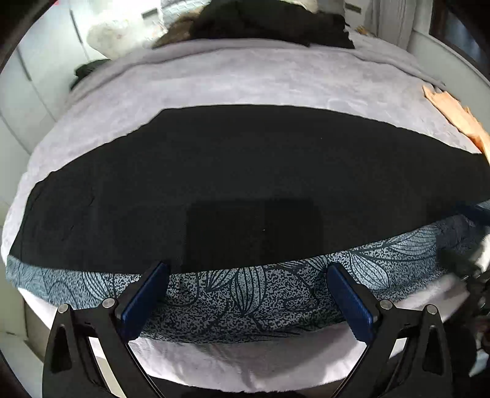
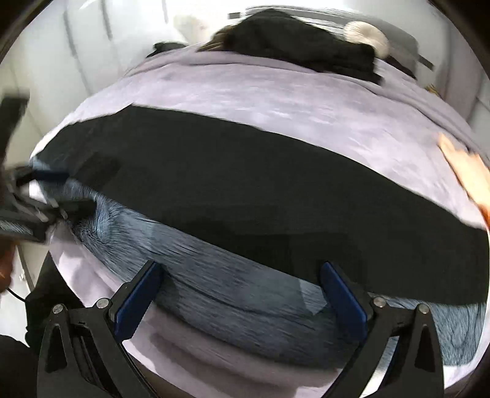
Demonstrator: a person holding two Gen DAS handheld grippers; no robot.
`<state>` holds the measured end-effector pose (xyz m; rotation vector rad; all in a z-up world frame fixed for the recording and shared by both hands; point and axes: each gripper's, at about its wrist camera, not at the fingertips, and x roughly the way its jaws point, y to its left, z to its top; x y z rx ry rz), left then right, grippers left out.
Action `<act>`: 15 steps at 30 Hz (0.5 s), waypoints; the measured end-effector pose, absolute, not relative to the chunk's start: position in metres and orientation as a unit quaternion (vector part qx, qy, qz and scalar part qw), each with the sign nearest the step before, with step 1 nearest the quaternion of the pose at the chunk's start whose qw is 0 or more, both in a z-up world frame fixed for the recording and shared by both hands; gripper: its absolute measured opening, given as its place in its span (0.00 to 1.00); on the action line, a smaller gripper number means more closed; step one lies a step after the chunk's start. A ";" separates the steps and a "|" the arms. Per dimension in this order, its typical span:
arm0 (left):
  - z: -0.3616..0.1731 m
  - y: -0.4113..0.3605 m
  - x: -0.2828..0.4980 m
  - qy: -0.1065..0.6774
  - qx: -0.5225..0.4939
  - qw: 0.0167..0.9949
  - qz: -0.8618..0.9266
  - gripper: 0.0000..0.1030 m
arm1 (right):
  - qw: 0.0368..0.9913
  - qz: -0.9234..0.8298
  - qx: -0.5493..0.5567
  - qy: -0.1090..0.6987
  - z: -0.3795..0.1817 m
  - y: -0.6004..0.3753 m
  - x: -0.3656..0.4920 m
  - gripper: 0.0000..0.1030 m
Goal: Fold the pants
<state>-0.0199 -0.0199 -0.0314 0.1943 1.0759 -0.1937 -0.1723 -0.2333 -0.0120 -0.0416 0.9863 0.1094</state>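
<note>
Two handheld grippers hover side by side over the near edge of a bed, each seen through its own wrist camera.

In the left wrist view, the left gripper (image 1: 246, 277) fills the bottom of the frame, its black arms rising from the lower corners and its two blue pads (image 1: 145, 295) spread wide apart, released, with nothing between them. It points forward across the bed. The black pants (image 1: 245, 171) lie flat in a wide band across the middle of the frame, just beyond the fingertips; the tips reach the near edge of the dark cloth but whether they touch it cannot be told. Under the pants' near edge, between the spread fingers, lies a blue leaf-patterned cloth (image 1: 245, 294). Both rest on a pale lilac blanket (image 1: 245, 79) covering the bed. At the right edge of the frame the right gripper shows as a dark blurred shape.

In the right wrist view, which is motion-blurred, the right gripper (image 2: 240, 277) likewise stands at the bottom of the frame with its blue pads (image 2: 136, 297) wide apart and empty. The pants cross the frame diagonally from upper left to lower right, their near edge close to the right fingertip. The left gripper appears blurred at the left edge.

A heap of dark clothes (image 1: 269, 21) sits at the top of the frame on the bed's far side, and an orange object (image 1: 459, 118) lies at the right edge.
</note>
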 end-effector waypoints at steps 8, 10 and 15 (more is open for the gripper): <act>-0.037 -0.023 -0.033 0.509 0.090 0.853 -0.071 1.00 | 0.894 0.003 0.025 0.448 0.003 -0.276 -0.191 1.00; -0.039 -0.024 -0.033 0.508 0.091 0.854 -0.069 1.00 | 0.895 0.000 0.055 0.442 0.002 -0.285 -0.197 1.00; -0.036 -0.026 -0.027 0.512 0.092 0.852 -0.065 1.00 | 0.887 -0.006 0.021 0.461 -0.006 -0.285 -0.200 1.00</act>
